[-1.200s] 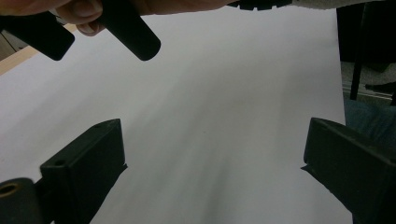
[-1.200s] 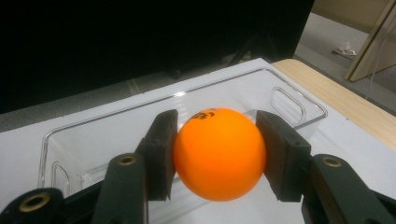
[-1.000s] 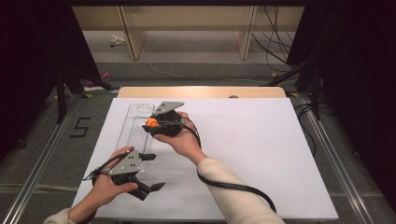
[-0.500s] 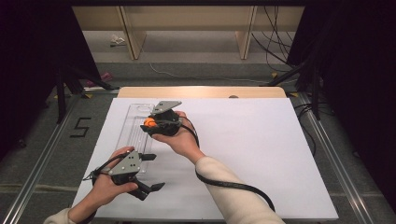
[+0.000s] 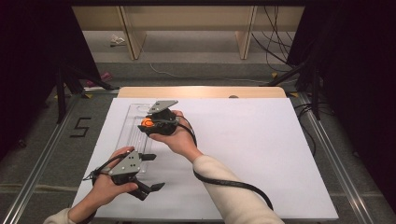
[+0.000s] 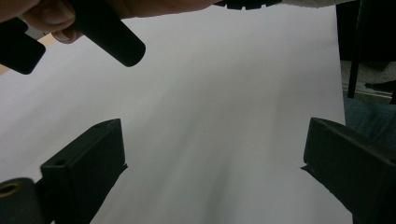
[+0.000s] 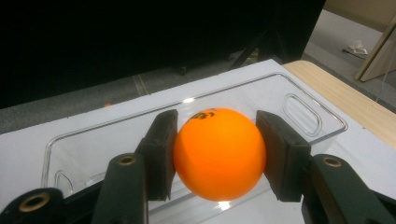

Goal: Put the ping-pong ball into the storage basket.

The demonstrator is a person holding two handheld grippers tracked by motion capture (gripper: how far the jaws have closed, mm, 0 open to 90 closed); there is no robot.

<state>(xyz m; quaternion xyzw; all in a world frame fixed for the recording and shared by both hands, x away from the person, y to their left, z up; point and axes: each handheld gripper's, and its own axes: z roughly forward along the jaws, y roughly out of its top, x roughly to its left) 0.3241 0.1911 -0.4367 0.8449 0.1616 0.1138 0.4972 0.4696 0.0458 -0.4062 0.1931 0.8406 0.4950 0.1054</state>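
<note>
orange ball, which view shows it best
The right gripper view: the orange ball sits large and sharp, clamped between the right tool's pads above the clear tray. In the high view it is a small orange spot.

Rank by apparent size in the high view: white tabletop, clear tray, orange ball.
1. White tabletop
2. Clear tray, partly hidden by the right gripper
3. Orange ball, held in that gripper

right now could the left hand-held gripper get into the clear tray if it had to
Probably yes. The left hand-held gripper is open and holds nothing, and the near end of the clear tray lies close ahead of it. Farther up, the right hand-held gripper with the orange ball crowds the tray.
</note>
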